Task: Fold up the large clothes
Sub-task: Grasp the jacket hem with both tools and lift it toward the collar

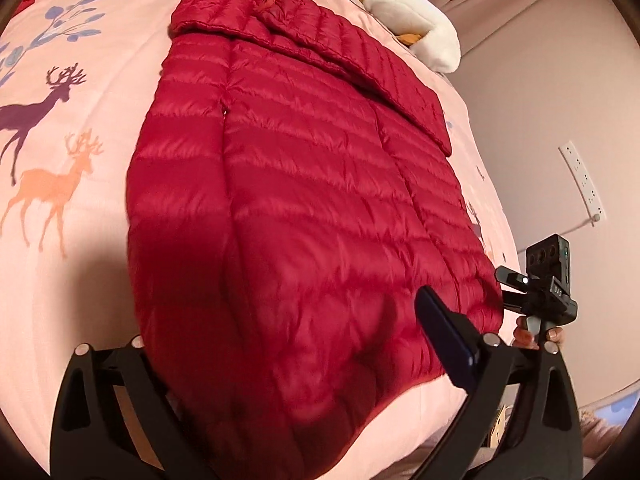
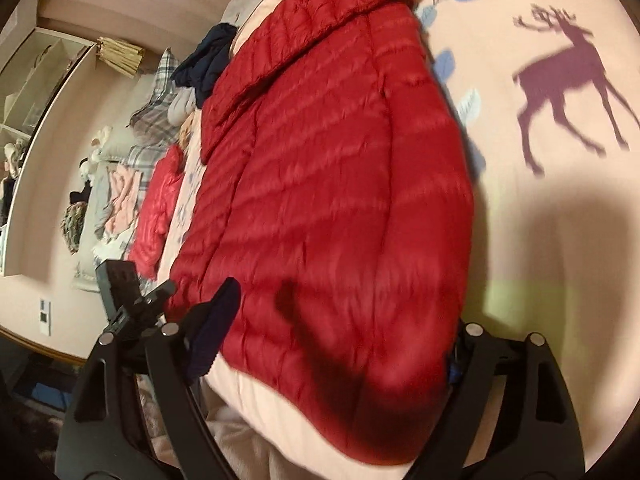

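Note:
A large red quilted puffer jacket (image 1: 304, 184) lies flat on a pink bedspread (image 1: 80, 272) printed with deer, hem toward me and collar far away. My left gripper (image 1: 288, 360) is open wide over the hem; its right finger (image 1: 444, 340) shows above the fabric and its left finger is hidden under the jacket's edge. The right gripper (image 1: 536, 292) shows at the jacket's right hem corner in the left wrist view. In the right wrist view the jacket (image 2: 328, 176) fills the middle, and my right gripper (image 2: 336, 344) is open around its near hem, left finger (image 2: 212, 332) visible.
A white and orange plush toy (image 1: 416, 20) lies past the collar. A wall socket strip (image 1: 582, 180) is on the right wall. A heap of other clothes (image 2: 152, 184), including another red jacket, lies along the bed's far side. The bed's near edge (image 2: 256, 408) is just under the hem.

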### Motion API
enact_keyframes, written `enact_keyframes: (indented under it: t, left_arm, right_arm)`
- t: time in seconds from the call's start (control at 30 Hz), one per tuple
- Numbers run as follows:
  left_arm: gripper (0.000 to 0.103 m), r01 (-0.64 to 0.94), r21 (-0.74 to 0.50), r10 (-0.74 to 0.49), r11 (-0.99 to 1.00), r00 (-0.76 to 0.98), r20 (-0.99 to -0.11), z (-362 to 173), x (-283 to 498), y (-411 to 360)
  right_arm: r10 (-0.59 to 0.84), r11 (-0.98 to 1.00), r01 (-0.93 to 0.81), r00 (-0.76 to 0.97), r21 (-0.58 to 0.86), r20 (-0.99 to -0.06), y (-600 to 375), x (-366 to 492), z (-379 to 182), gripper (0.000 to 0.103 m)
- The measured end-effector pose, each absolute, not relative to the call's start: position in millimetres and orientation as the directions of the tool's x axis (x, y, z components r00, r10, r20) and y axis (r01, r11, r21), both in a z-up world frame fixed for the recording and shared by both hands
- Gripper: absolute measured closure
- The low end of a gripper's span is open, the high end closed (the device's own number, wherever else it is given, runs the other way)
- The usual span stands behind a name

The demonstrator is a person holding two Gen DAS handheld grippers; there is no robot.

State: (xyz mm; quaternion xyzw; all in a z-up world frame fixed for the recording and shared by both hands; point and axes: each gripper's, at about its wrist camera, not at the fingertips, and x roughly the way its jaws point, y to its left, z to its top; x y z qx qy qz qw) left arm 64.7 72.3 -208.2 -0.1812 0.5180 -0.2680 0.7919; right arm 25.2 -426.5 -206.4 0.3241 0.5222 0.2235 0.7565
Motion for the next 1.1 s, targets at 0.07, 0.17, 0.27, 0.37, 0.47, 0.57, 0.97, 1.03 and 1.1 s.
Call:
enact_keyframes:
  t: [0.07,0.17,0.27,0.37,0.47,0.57,0.97,1.03,1.1]
  left_arm:
    - [0.007,0.236,-0.577,-0.623,0.782,0.317,-0.715,-207.7,58.0,76.4]
    - [0.017,0.234,-0.576,-0.622,0.783,0.328,-0.712,-207.2,52.0,77.8]
    - [0.040,0.233,-0.562,-0.608,0.794,0.330,-0.722,-209.4,56.3,72.7]
    - [0.064,0.245,-0.551,-0.603,0.798,0.328,-0.727,-206.1,61.1,65.5]
    - [0.076,0.277,-0.500,-0.572,0.820,0.373,-0.731,-190.5,60.8,57.9]
    - [0.081,0.306,-0.440,-0.535,0.844,0.426,-0.730,-169.5,59.2,51.4]
    - [0.086,0.374,-0.356,-0.515,0.856,0.560,-0.649,-103.2,47.5,49.8]
    - [0.086,0.381,-0.352,-0.517,0.855,0.567,-0.641,-95.1,45.7,50.3]
    - [0.086,0.387,-0.350,-0.519,0.853,0.572,-0.635,-88.7,46.8,49.0]
  right_arm:
    - [0.681,0.695,-0.014,0.335,0.719,-0.651,-423.2,17.2,-205.4,0.018]
    - [0.671,0.711,-0.034,0.333,0.703,-0.662,-414.9,12.2,-204.7,0.019]
    - [0.648,0.734,-0.045,0.342,0.678,-0.680,-406.4,18.0,-205.4,0.035]
    - [0.632,0.755,-0.076,0.348,0.652,-0.692,-395.5,26.2,-203.1,0.059]
    - [0.605,0.784,-0.125,0.375,0.609,-0.702,-387.2,26.6,-192.7,0.076]
    - [0.610,0.779,-0.167,0.423,0.605,-0.670,-385.4,25.1,-176.9,0.085]
    - [0.663,0.726,-0.302,0.549,0.618,-0.510,-398.6,8.5,-106.7,0.090]
    - [0.671,0.720,-0.326,0.555,0.613,-0.493,-398.1,5.4,-96.6,0.090]
    - [0.680,0.711,-0.345,0.558,0.612,-0.476,-398.1,1.9,-88.4,0.090]
